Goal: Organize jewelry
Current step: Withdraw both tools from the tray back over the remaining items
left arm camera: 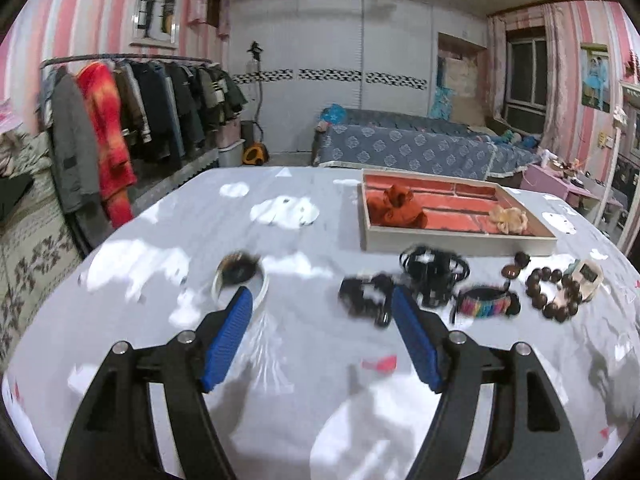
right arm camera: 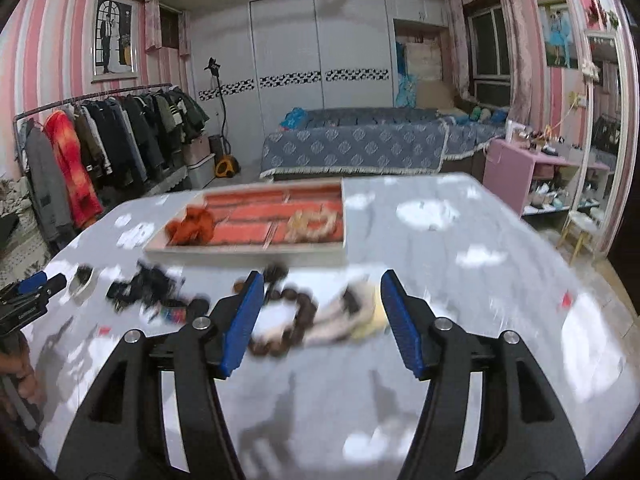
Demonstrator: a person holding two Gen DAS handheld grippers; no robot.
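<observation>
- Left wrist view: the left gripper (left arm camera: pixel 322 300) hangs over a table (left arm camera: pixel 312 360) covered in a grey cloth with white cloud shapes; its blue-padded jaws stand apart with nothing between them.
- Just past the left jaw lies a white bangle (left arm camera: pixel 240 284) with a dark furry piece on its far edge.
- By the right jaw's tip lies a black hair clip (left arm camera: pixel 366 298), and just beyond it a larger black claw clip (left arm camera: pixel 434 274).
- Further right, in a loose row: a rainbow-striped band (left arm camera: pixel 486 304), a dark brown bead bracelet (left arm camera: pixel 550 290), and a pale watch-like piece (left arm camera: pixel 586 278) touching the bracelet's far right side.
- At the far side sits a shallow tray (left arm camera: pixel 456 242) with a red, divided floor; an orange scrunchie (left arm camera: pixel 396 208) lies in its left part, a cream scrunchie (left arm camera: pixel 508 218) near its right front corner.
- Right wrist view: the right gripper (right arm camera: pixel 322 308) also has its jaws apart and grips nothing; the picture is motion-blurred.
- Beyond the gap between the jaws lie the bead bracelet (right arm camera: pixel 282 324) and the pale piece (right arm camera: pixel 352 314), side by side on the cloth.
- The tray (right arm camera: pixel 248 256) is further off to the left, with both scrunchies inside.
- The black clips (right arm camera: pixel 148 284) and bangle (right arm camera: pixel 82 282) lie at the left, next to the left gripper (right arm camera: pixel 38 284) at the edge.
</observation>
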